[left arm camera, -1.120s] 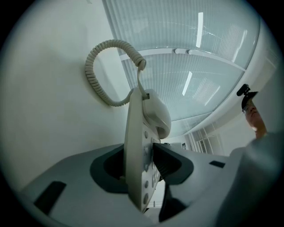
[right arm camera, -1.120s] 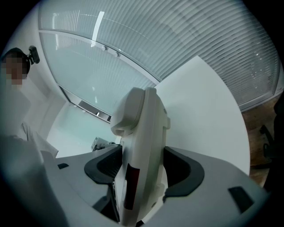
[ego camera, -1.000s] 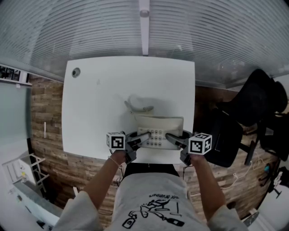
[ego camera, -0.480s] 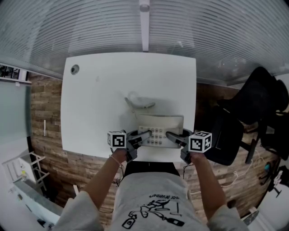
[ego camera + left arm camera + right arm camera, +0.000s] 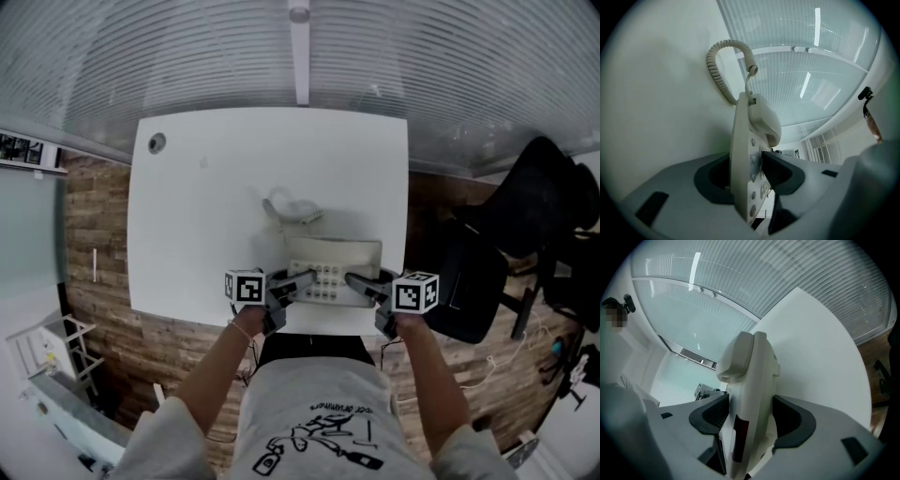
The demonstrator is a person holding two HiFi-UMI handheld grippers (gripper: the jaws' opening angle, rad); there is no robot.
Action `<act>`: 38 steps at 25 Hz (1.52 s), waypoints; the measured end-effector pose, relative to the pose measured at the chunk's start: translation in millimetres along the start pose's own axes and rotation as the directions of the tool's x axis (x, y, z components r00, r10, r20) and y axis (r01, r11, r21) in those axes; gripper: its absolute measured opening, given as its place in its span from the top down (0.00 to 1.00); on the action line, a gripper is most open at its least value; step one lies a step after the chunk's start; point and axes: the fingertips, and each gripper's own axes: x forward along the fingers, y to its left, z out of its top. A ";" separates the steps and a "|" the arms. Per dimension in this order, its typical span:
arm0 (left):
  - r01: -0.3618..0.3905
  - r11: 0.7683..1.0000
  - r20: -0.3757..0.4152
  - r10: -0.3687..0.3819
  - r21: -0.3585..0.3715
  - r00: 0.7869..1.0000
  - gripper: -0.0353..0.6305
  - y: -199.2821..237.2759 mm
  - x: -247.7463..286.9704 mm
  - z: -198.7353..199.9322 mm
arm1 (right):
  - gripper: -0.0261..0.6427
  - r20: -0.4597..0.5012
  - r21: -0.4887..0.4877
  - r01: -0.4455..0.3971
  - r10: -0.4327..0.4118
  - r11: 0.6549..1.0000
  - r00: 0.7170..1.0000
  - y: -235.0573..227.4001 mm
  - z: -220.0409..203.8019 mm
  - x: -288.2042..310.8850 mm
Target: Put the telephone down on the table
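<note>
Cord [image 5: 292, 209] shifted slightly, telephone [image 5: 334, 257] unmoved, left claw [image 5: 305, 279] and right claw [image 5: 355, 280] clamping it

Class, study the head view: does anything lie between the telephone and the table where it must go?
Nothing visible does. The telephone, gripped by the left gripper and right gripper, is over the near edge of the white table; only its own coiled cord lies beyond it.
</note>
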 end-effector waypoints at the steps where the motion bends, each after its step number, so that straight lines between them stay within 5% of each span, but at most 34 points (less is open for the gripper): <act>1: -0.006 1.000 -0.004 0.006 0.003 1.000 0.69 0.9 0.4 -0.5 | 0.50 0.000 0.004 0.000 0.000 1.000 1.000 -1.3 -0.8 0.1; 23: -0.102 0.995 -0.061 0.102 0.005 0.993 0.67 4.9 4.5 -0.1 | 0.50 -0.037 0.063 -0.018 0.020 0.998 0.999 -4.0 0.0 2.6; 29: -0.164 0.983 -0.088 0.171 0.083 0.981 0.65 4.2 4.6 5.3 | 0.50 -0.050 0.072 -0.023 0.027 0.997 0.998 -4.8 1.1 2.6; 38: -0.293 0.936 -0.127 0.321 0.195 0.939 0.58 13.6 0.5 4.5 | 0.50 -0.068 0.046 -0.006 0.009 0.999 0.998 -6.8 1.6 4.7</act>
